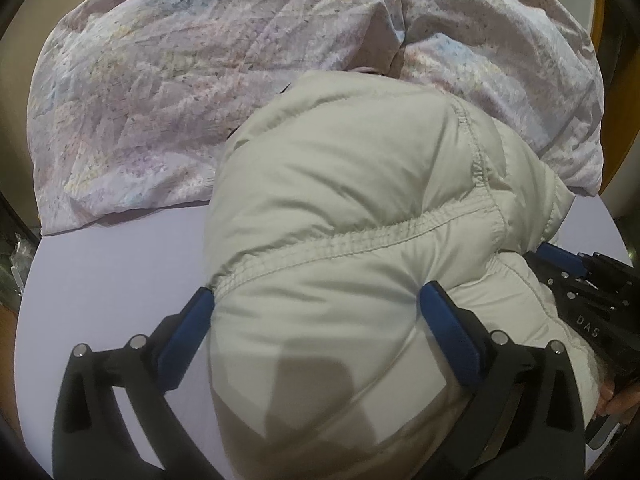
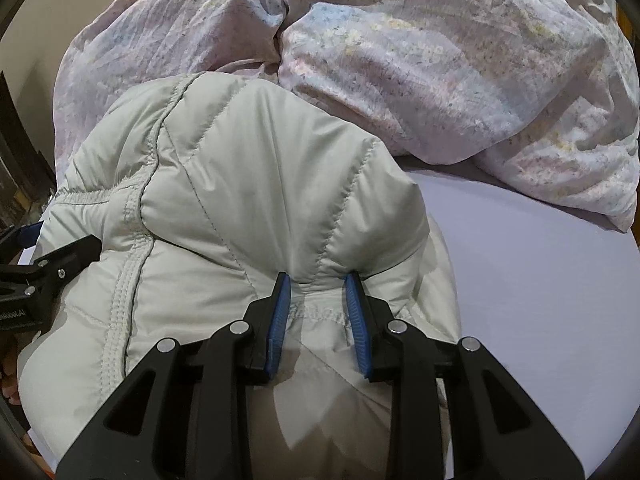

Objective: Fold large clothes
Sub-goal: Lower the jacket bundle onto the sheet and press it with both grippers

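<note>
Blue-padded right hand-held gripper (image 2: 316, 280) pinches puffy quilted cream jacket (image 2: 240, 184); left hand-held gripper (image 1: 316, 300) gapes wide around it.

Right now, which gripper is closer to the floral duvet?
Hard to call. The left gripper straddles the jacket; the right gripper pinches it. The duvet lies beyond both.

Clearance on the bed: open at the sides, blocked at centre and rear

The puffy jacket (image 1: 340, 208) fills the middle. The rumpled duvet (image 1: 160, 92) banks up behind it, touching its far edge. Bare sheet (image 1: 120, 272) lies clear on the jacket's left in the left wrist view, and a wider bare stretch on its right in the right wrist view, up to the duvet.
</note>
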`<move>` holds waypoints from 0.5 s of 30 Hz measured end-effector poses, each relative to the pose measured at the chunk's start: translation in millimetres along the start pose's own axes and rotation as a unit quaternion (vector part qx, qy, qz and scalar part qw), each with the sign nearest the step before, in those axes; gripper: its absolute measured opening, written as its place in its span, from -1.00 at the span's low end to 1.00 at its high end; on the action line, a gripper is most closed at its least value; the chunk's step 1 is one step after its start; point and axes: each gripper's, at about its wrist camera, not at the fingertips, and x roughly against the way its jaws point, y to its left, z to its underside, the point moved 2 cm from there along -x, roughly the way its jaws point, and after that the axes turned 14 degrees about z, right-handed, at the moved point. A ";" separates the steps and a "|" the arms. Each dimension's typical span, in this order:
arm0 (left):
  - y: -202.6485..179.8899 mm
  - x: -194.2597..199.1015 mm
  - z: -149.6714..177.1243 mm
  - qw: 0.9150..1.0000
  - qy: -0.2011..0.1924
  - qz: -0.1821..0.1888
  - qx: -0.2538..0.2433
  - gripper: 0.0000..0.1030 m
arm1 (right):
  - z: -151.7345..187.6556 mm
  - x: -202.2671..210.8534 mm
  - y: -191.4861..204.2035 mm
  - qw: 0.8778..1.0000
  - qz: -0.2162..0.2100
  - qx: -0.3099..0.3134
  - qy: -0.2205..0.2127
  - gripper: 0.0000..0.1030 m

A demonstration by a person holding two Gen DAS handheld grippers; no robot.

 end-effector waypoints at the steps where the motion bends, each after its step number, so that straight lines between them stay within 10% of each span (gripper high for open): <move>1: 0.3 -1.2 0.3 1.000 -0.001 -0.002 -0.001 0.97 | 0.3 -0.3 0.2 1.000 0.000 -0.001 -0.001 -0.42; 15: 3.3 -9.6 0.5 1.000 0.006 -0.010 0.002 0.97 | -26.3 34.7 -1.9 0.997 0.006 -0.042 -0.062 -0.41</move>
